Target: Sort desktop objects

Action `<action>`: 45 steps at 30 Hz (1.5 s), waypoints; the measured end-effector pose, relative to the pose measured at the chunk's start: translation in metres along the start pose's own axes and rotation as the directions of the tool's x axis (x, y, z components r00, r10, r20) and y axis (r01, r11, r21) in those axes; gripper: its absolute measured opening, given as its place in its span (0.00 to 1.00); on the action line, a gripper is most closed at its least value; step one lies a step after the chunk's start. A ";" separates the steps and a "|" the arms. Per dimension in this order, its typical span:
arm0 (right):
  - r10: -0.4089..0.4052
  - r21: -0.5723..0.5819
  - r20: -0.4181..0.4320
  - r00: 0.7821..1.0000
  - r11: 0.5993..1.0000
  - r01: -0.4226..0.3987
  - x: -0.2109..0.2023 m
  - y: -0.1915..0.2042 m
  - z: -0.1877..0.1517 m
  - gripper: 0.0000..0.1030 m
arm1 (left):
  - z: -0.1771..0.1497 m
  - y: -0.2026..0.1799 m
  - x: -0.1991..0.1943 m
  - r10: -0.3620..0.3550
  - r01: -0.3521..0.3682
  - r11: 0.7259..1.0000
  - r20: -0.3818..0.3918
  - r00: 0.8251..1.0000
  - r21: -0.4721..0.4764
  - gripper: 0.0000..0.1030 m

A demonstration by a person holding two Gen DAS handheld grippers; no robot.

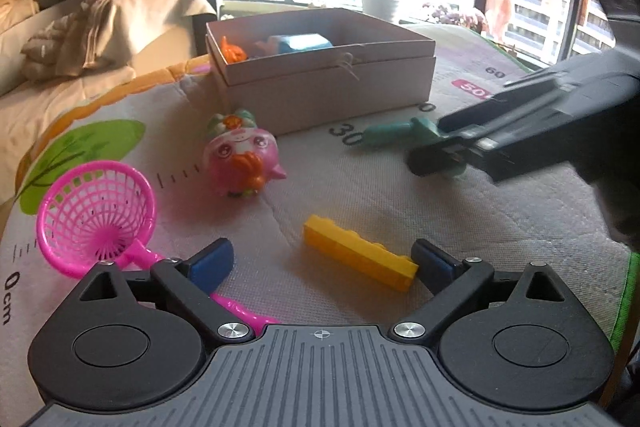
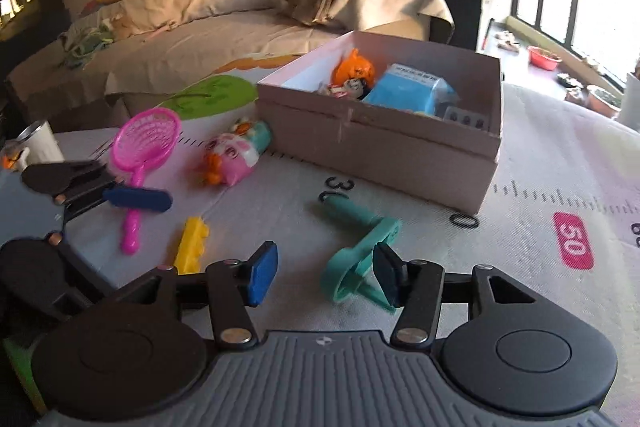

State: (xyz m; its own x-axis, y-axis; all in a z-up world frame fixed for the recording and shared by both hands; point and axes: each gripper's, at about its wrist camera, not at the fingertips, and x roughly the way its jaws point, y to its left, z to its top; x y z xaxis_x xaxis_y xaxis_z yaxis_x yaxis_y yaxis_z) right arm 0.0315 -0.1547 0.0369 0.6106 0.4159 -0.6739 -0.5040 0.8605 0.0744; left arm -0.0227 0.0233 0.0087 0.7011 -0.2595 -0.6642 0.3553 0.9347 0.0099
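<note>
Both hand-held grippers, left [image 1: 322,261] and right [image 2: 325,273], gape wide, holding nothing. Yellow block [image 1: 358,258] lies between left's fingers; teal toy [image 2: 362,253] touches right's. Pink net [image 1: 98,217], pig toy [image 1: 240,161] and box [image 1: 320,75] sit around.

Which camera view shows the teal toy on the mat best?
The right wrist view shows it best: the teal toy lies whole and sharp just ahead of the open right tongs, ring end nearest. In the left wrist view the teal toy is farther away, and the right tongs hide one end.
</note>
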 end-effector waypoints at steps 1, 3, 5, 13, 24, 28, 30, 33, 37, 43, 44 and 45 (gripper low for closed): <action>-0.010 0.024 -0.007 1.000 1.000 0.010 0.006 -0.003 0.003 0.52 | 0.000 -0.001 0.000 -0.002 0.002 1.000 -0.001 1.000 0.001 0.96; -0.024 0.050 -0.026 0.999 0.998 0.025 0.017 -0.006 0.007 0.50 | 0.000 -0.004 0.000 -0.014 0.014 1.000 -0.003 1.000 0.007 0.96; -0.049 0.049 -0.025 0.998 0.998 0.050 0.023 -0.006 0.008 0.44 | 0.001 -0.008 0.002 -0.028 0.028 0.999 -0.005 1.000 0.020 0.96; -0.062 0.044 -0.033 0.998 0.997 0.063 0.001 -0.010 -0.001 0.11 | 0.008 -0.027 0.007 -0.080 0.080 0.994 -0.006 0.997 0.076 0.84; -0.047 0.060 0.148 0.988 0.997 0.039 -0.079 -0.022 0.014 0.02 | 0.033 -0.029 -0.017 -0.084 0.076 0.989 0.058 0.995 0.128 0.16; -0.063 0.055 0.189 0.980 0.997 0.053 -0.096 -0.028 0.016 0.02 | 0.034 -0.032 -0.026 -0.089 0.077 0.984 0.065 0.994 0.160 0.22; -0.071 0.058 0.169 0.983 0.996 0.062 -0.094 -0.030 0.009 0.02 | 0.027 -0.033 -0.028 -0.090 0.083 0.985 0.043 0.995 0.150 0.39; -0.082 0.058 0.112 0.990 0.995 0.076 -0.082 -0.033 -0.010 0.04 | 0.014 -0.033 -0.026 -0.092 0.092 0.988 -0.009 0.996 0.120 0.42; -0.071 0.056 0.053 0.996 0.996 0.068 -0.066 -0.031 -0.027 0.15 | 0.005 -0.032 -0.015 -0.082 0.086 0.994 -0.067 0.994 0.064 0.40; -0.066 0.014 0.012 0.998 0.998 0.066 -0.049 -0.023 -0.038 0.22 | 0.010 -0.033 -0.018 -0.071 0.073 0.995 -0.041 0.997 0.066 0.14; -0.064 0.013 0.011 0.998 0.998 0.064 -0.048 -0.022 -0.039 0.22 | 0.010 -0.034 -0.020 -0.073 0.075 0.995 -0.037 0.997 0.072 0.14; -0.066 0.003 0.013 0.998 0.998 0.065 -0.048 -0.020 -0.039 0.22 | 0.010 -0.034 -0.022 -0.077 0.080 0.994 -0.033 0.996 0.077 0.14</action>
State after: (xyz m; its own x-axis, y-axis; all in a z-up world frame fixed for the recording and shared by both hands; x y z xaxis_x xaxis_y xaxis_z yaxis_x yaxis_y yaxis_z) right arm -0.0118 -0.2030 0.0387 0.6501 0.3624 -0.6678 -0.4611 0.8868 0.0323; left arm -0.0439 -0.0055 0.0300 0.6505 -0.3227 -0.6876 0.4567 0.8895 0.0146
